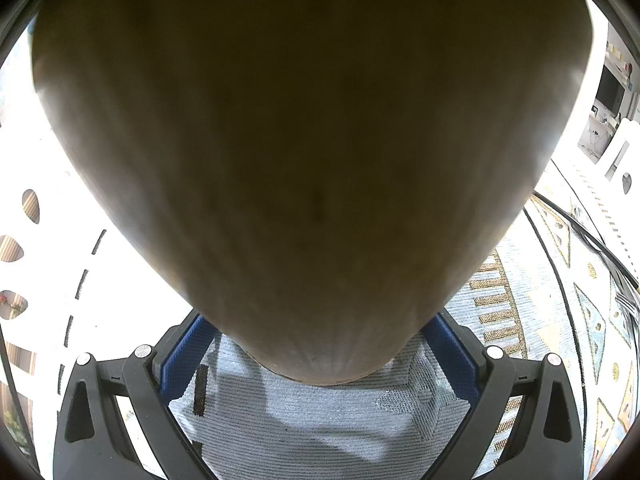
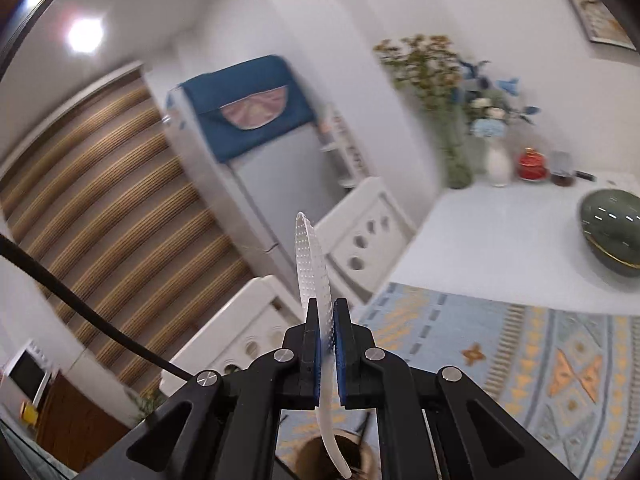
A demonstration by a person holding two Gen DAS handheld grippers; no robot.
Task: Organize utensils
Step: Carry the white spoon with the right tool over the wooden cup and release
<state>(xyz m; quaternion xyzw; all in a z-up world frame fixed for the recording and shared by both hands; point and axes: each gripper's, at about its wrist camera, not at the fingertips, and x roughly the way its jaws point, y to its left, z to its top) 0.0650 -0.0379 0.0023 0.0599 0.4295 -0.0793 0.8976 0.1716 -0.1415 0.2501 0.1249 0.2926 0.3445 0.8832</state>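
**Utensil sorting: two wrist views, one moment**

Left wrist view only: a large brown holder (image 1: 304,152), smooth and rounded, faintly streaked lengthwise, fills most of the frame. It sits between the blue pads of the left gripper (image 1: 320,344), whose jaws stand wide and are clamped on its sides. Its inside is not visible here. Beneath it lies a woven placemat (image 1: 320,412), pale blue-grey with gold-and-teal geometric bands. White chair backs (image 1: 48,240) with teardrop cut-outs show at the left edge.

Right wrist view only: a white perforated skimmer (image 2: 314,272), thin plastic, edge-on, its dotted blade rising above the fingers. The right gripper (image 2: 326,344) has its jaws drawn together on the skimmer's neck. The curved handle trails down past the pads, above the brown round mouth of the holder (image 2: 332,456) at the bottom edge; whether it touches the rim cannot be told.

Also in this view, blurred:
- white table (image 2: 500,248), patterned mat at its near end
- dark green glazed bowl (image 2: 612,236), contents unseen
- vases with flowers (image 2: 472,120), a red lidded jar (image 2: 532,166)
- fridge (image 2: 256,168) draped in blue cloth
- striped blind (image 2: 120,200)
- black cable (image 2: 80,312)
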